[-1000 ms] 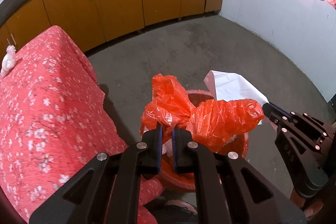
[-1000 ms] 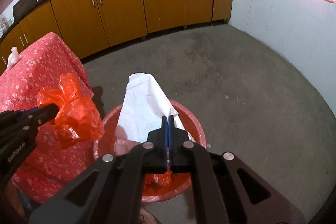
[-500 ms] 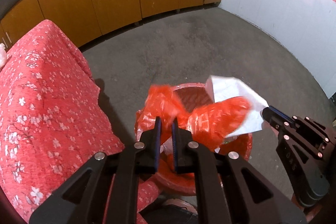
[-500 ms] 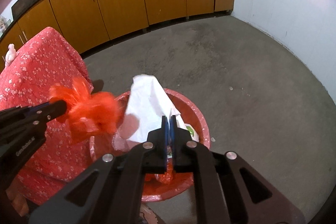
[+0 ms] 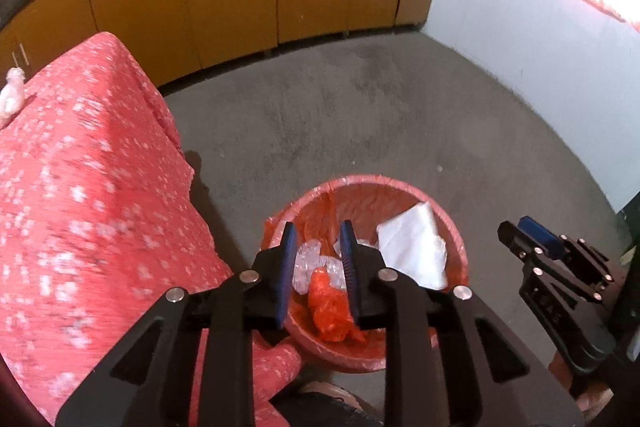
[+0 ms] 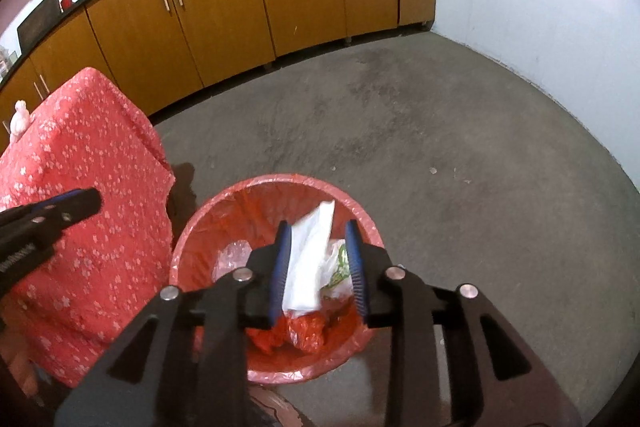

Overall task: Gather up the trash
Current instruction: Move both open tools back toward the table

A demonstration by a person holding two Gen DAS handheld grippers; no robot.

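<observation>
tablecloth (image 5: 80,187) motion-blurred, bin (image 6: 224,211) near rim hidden

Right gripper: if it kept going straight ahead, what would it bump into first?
Probably the white bag lying in the bin. It sits right between the open jaws of the right gripper, though depth is hard to judge.

- The left claw (image 5: 318,259) points forward and down, its two fingers spread apart with nothing gripped.
- The right claw (image 6: 319,261) is beside it, fingers also spread.
</observation>
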